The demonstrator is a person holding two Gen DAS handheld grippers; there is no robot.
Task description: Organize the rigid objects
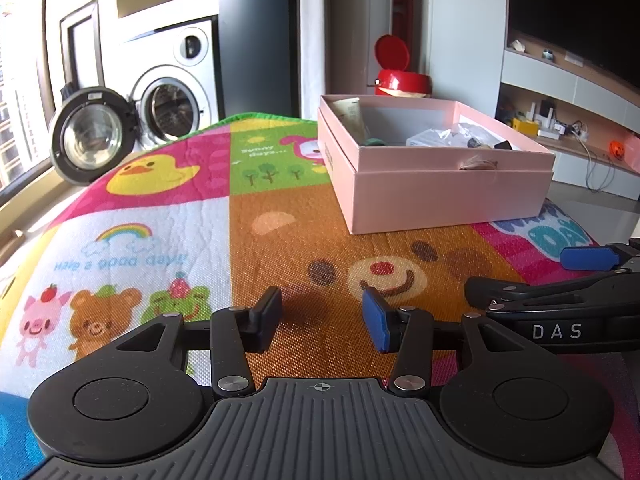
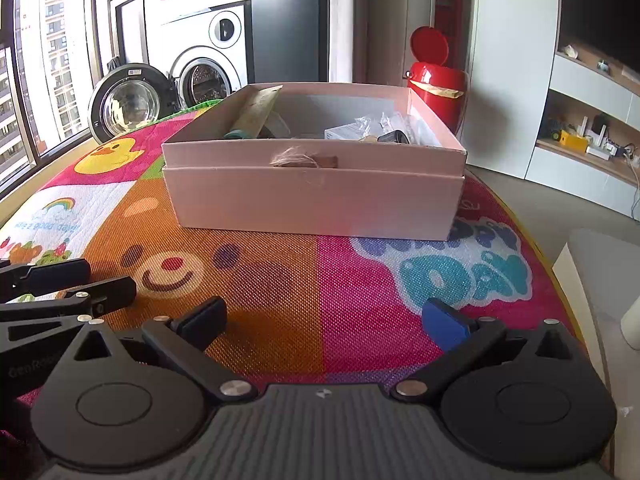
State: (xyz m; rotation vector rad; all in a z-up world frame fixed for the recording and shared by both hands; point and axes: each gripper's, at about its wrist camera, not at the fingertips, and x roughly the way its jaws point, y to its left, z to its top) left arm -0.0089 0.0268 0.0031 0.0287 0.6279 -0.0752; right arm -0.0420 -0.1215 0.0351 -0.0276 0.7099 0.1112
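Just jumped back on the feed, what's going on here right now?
Nothing is being handled. The left gripper and right gripper both sit open and empty over the play mat. Ahead stands the open pink box, already holding a tube, plastic-wrapped items and a small black object.

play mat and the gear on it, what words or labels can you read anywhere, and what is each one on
"DAS": on the right hand-held gripper body.
"Sunny days...": green panel of the play mat.
"Have a good day!!": white rainbow panel, seen upside down.
"DAY": blue bubble letters on the mat; the word above them is cut off.
Print on the pink box side and on items inside: too blurred.
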